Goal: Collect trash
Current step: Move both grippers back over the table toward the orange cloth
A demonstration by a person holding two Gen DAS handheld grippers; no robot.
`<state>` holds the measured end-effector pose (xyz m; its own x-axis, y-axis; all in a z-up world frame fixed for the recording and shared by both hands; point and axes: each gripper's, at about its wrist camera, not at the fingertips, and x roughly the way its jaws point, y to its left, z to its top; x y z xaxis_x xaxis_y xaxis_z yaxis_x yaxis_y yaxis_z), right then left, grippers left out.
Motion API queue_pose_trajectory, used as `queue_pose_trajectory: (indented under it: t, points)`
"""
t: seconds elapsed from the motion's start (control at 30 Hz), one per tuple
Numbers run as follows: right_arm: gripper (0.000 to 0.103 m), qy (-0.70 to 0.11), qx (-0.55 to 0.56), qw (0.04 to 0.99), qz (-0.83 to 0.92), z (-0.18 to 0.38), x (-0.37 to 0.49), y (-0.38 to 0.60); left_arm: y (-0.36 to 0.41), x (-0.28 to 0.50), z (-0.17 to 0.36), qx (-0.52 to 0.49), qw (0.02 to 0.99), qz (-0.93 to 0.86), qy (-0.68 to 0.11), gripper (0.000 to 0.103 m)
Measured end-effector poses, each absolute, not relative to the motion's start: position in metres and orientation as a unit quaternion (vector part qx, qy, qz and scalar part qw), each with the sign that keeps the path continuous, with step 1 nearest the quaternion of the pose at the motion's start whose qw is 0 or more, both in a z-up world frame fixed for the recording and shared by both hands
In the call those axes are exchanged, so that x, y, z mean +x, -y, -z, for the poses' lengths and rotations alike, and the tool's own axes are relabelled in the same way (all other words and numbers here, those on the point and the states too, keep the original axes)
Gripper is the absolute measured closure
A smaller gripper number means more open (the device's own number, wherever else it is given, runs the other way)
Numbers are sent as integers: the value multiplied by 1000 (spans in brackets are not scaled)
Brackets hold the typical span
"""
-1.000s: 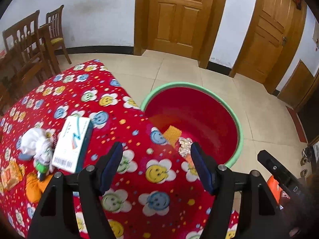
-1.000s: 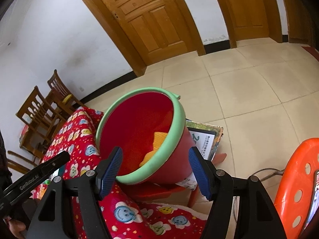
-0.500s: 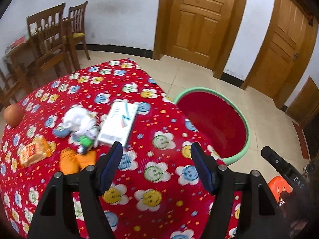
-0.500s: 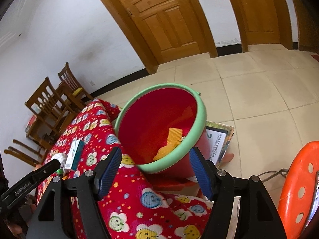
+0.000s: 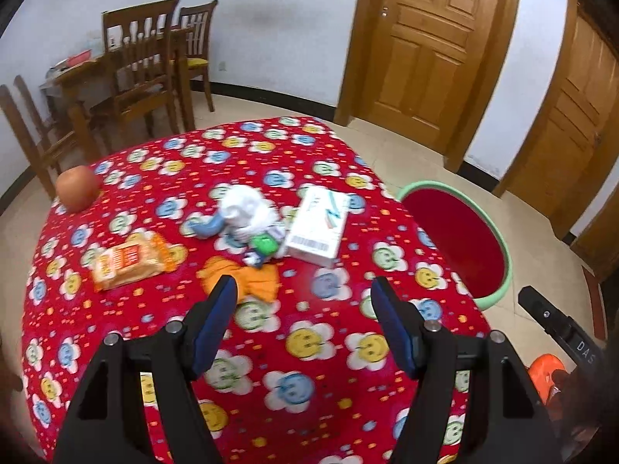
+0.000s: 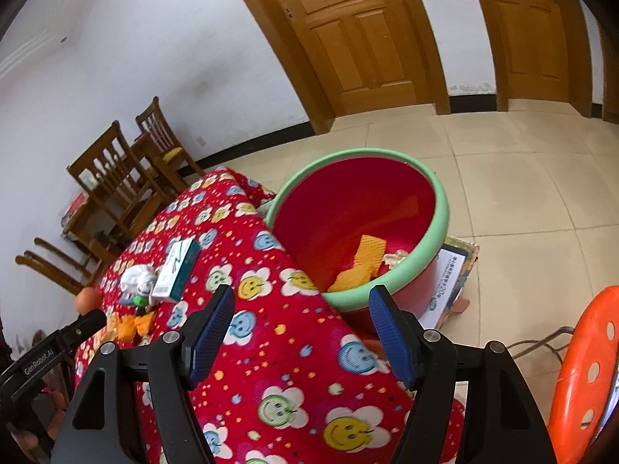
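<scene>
Table (image 5: pixel 162 332): fills more of your left view than a second ago | bin (image 6: pixel 425 263): beside table's edge | white box (image 5: pixel 318 226): flat, long axis running away from you | orange wrapper (image 5: pixel 247 280): just ahead of your left gripper (image 5: pixel 303 319) | both fingers spread, empty, including right gripper (image 6: pixel 301 319).

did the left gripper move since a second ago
Yes. The left gripper swung from the red bin, which sat between its fingers, toward the trash on the table; the bin now lies at its right.
</scene>
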<state>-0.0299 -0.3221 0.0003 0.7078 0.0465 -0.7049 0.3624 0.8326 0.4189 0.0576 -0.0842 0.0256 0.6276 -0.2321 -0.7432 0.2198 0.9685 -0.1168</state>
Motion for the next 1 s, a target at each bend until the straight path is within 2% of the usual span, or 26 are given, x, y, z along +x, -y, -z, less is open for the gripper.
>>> queue_pose_trajectory:
  t: [0.6, 1.0]
  points:
    - [26, -406, 249, 878, 46, 15, -19, 277, -5, 58, -3, -50, 901, 24, -431, 31]
    - [26, -422, 245, 872, 46, 27, -13, 274, 10, 77, 15, -46, 893, 48, -445, 31]
